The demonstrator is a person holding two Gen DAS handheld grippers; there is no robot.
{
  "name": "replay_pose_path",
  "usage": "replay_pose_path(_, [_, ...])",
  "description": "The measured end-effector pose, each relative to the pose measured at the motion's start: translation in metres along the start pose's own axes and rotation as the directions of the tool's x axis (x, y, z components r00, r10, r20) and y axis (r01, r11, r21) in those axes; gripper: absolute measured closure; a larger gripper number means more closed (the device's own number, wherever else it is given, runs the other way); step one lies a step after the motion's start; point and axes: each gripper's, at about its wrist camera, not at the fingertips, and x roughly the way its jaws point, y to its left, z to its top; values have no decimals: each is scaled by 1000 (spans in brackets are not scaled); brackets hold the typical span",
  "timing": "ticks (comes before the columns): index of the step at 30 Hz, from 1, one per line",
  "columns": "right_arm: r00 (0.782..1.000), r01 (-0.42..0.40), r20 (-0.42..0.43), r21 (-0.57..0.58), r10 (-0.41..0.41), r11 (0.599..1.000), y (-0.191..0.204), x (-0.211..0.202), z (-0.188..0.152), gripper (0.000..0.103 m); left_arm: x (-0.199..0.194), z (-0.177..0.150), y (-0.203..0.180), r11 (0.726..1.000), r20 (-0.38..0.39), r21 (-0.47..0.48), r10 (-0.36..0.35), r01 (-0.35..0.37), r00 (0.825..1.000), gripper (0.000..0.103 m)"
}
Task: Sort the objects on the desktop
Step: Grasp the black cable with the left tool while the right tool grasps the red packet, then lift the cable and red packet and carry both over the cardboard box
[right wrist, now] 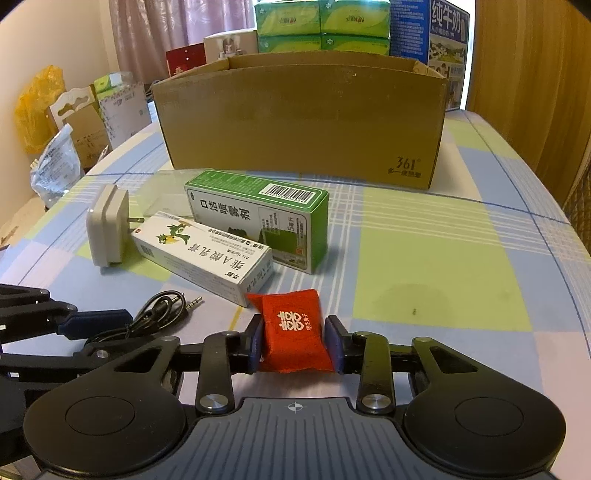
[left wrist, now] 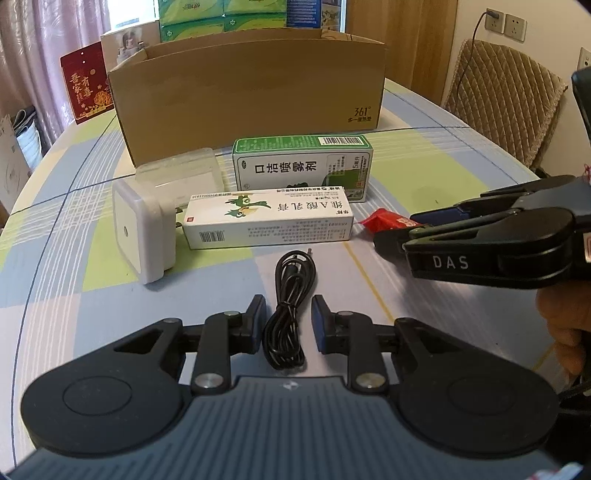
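Observation:
A coiled black audio cable (left wrist: 288,314) lies on the checked tablecloth between the fingers of my left gripper (left wrist: 289,321). That gripper is open, its pads standing clear of the cable on both sides. My right gripper (right wrist: 294,345) is shut on a small red sachet (right wrist: 291,328) with a white emblem, low over the table. In the left wrist view, the right gripper (left wrist: 395,232) comes in from the right with the red sachet (left wrist: 384,220) at its tips. Behind stand a white ointment box (right wrist: 207,254), a green spray box (right wrist: 258,218) and a white plug adapter (right wrist: 107,229).
An open cardboard box (right wrist: 303,118) stands at the back of the table (right wrist: 424,266). A clear plastic case (left wrist: 177,170) lies before it on the left. Tissue packs (right wrist: 321,22) are stacked behind. A padded chair (left wrist: 506,99) stands at the right and bags (right wrist: 55,162) at the left edge.

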Motion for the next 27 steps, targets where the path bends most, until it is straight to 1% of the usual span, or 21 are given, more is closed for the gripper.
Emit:
replay_pose_path(18, [1000, 19, 3, -48, -19, 999, 4, 0, -3, 72, -2, -2, 1, 1000, -4, -9, -2, 2, 1000, 82])
replay_pose_path(22, [1000, 22, 1, -44, -22, 999, 3, -1, -3, 75, -2, -1, 1, 1000, -9, -2, -2, 2, 1000, 82])
replay_pose_path(23, [1000, 22, 1, -42, -22, 999, 3, -2, -3, 75, -1, -1, 1, 1000, -10, -3, -3, 3, 1000, 83])
replay_pose_path(24, [1000, 21, 0, -41, -21, 999, 2, -2, -3, 75, -1, -1, 1, 1000, -12, -3, -10, 10, 1000, 90])
replay_pose_path(25, [1000, 24, 2, -41, -24, 999, 2, -3, -3, 75, -2, 0, 0, 1000, -15, 1, -15, 15, 1000, 93])
replay_pose_path(27, [1000, 28, 2, -37, -28, 999, 2, -3, -4, 76, -2, 0, -4, 1000, -16, 22, -3, 4, 1000, 94])
